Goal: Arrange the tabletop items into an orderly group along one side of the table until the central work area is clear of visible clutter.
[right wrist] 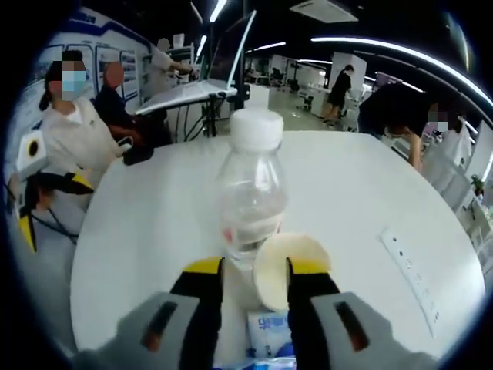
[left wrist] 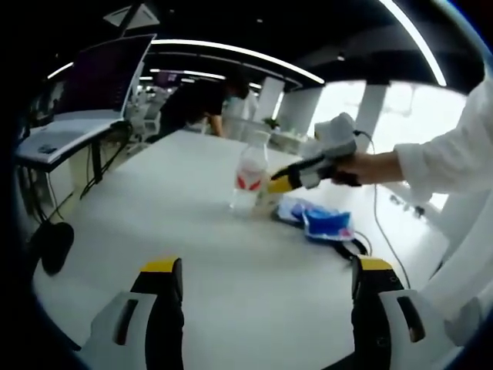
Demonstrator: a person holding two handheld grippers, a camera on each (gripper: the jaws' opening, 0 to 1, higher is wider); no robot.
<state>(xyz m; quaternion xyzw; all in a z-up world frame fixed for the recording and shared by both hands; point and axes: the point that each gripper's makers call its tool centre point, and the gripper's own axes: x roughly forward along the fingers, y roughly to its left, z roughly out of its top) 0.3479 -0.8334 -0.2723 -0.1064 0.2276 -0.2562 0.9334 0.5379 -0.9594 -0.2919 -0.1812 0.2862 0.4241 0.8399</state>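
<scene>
White round table (right wrist: 370,193), clear bottle (right wrist: 250,196) before right claw (right wrist: 254,281), blue packet (left wrist: 327,221) beside

Left hand-held gripper (left wrist: 266,287) jaws apart.

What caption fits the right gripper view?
Right gripper reaching a clear bottle on the white table.

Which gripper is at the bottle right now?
The right gripper, beside the clear bottle, its jaws closed on a pale disc. The left gripper is open, well short on bare table.
</scene>
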